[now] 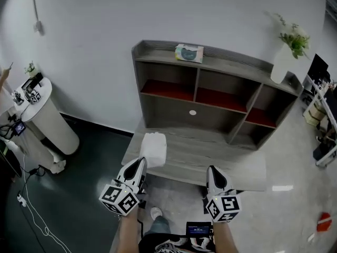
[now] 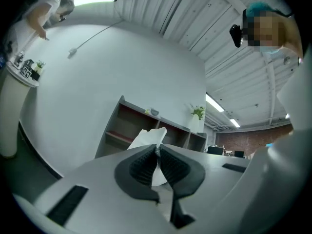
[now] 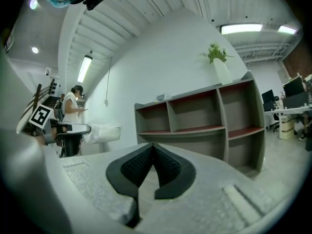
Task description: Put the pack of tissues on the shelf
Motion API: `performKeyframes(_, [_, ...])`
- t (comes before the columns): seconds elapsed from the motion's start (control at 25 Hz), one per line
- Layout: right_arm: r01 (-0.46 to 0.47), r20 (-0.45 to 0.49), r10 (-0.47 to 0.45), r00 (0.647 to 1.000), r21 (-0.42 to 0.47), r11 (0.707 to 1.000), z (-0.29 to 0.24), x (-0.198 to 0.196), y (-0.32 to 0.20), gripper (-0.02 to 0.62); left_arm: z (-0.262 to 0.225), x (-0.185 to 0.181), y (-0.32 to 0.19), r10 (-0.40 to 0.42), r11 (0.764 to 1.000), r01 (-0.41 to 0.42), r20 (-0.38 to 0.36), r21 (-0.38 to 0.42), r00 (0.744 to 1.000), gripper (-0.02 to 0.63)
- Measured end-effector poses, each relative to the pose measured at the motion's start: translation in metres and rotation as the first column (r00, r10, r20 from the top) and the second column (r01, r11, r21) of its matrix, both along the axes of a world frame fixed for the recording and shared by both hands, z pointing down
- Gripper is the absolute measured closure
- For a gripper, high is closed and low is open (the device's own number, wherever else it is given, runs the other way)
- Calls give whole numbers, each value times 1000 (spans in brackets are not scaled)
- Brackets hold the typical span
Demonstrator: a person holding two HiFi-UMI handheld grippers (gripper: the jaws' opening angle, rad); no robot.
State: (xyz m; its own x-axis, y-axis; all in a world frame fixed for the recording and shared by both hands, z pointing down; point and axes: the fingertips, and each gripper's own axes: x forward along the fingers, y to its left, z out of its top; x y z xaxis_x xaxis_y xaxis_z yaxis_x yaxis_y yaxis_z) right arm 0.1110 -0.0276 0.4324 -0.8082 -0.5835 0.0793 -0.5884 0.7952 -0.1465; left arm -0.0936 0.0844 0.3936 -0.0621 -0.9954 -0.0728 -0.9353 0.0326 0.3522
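Head view: the left tongs point(image 1: 141, 163) hold a white pack of tissues point(image 1: 153, 149) in front of the shelf point(image 1: 168, 115). A small teal box point(image 1: 188, 52) sits on the shelf's top board.

Left gripper view: the left tongs are pinching the pack's edge.

Right gripper view: the right tongs point(image 3: 153, 147) are pressed together and empty.

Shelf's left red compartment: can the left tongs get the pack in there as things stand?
Probably yes. The left tongs pinch the pack of tissues just before the shelf, and nothing shows between it and the open-fronted left compartment.
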Motion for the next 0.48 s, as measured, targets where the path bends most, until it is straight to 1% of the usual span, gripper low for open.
performKeyframes(0.12, [-26,-20,26,999,3,1000,0,-57,-31,591,-2,-53,-41,51,999,-51,-7,-9,999,595])
performKeyframes(0.2, [-49,-38,49,998,10,999,0,-86,-48,591,-4,-80,-67,88,996,-88,-13,-19,996,595])
performKeyframes(0.36, [-92,-72,93,993,18,996,3,-122,-76,591,0,-116,-109,149,988,-149,-33,-28,988,595])
performKeyframes(0.48, [-101,-90,101,991,10,995,9,-138,-90,591,8,-132,-134,178,983,-179,-51,-28,983,595])
